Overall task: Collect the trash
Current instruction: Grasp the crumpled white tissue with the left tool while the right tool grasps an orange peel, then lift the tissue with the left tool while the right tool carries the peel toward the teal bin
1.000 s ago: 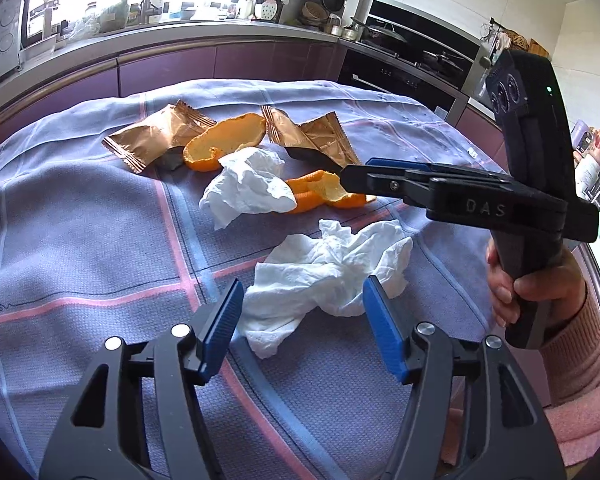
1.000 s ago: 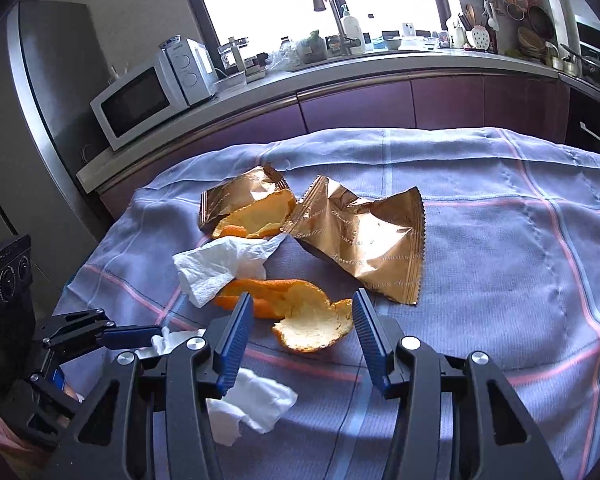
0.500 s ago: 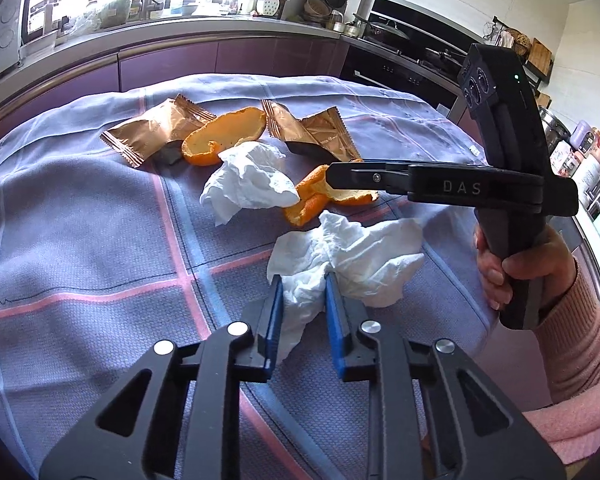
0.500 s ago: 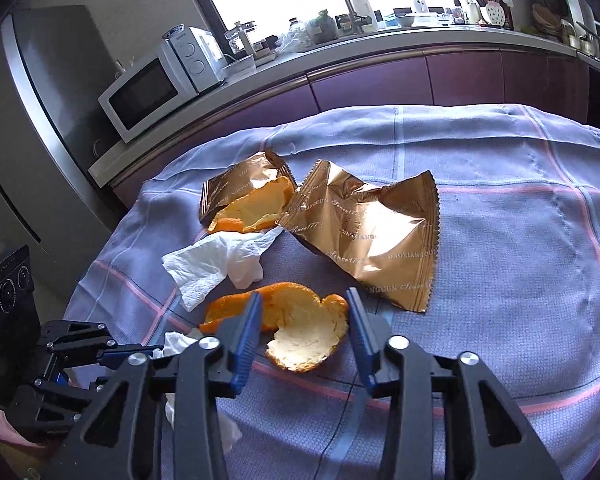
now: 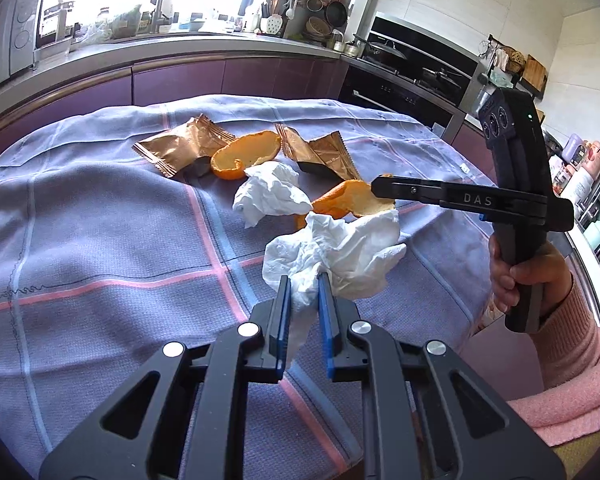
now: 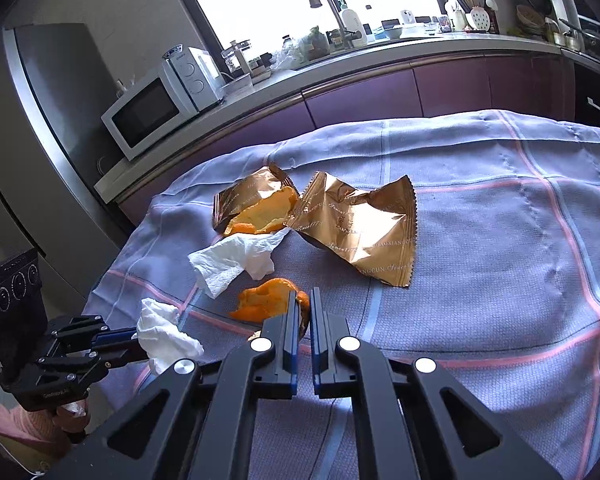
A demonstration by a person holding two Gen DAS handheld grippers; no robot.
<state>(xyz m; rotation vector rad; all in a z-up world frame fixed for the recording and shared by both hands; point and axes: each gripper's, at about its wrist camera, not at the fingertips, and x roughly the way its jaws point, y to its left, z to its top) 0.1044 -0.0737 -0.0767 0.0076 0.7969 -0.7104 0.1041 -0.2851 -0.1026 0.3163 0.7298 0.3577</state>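
Crumpled white paper tissue [image 5: 332,252] fills the lower centre of the left wrist view, its lower tail pinched between the blue pads of the left gripper [image 5: 303,284], whose jaws are closing on it; the bulk of the tissue bulges above and to the right of the fingertips, lifted off the lilac checked tablecloth [image 5: 100,240]. Upper left of it lie a gold foil snack wrapper [image 5: 180,148], a curved orange peel shell [image 5: 246,154] and a second crumpled white tissue [image 5: 270,194], then another gold wrapper [image 5: 320,154] further right. At centre right, the right gripper [image 5: 380,188], held by a hand [image 5: 528,276] in a pink sleeve [image 5: 572,352], clamps a curled orange peel piece [image 5: 348,200] at its tip. In the right wrist view the right gripper's [image 6: 305,300] jaws are nearly together, the orange peel piece [image 6: 268,302] caught between the fingertips and spreading out to their left.
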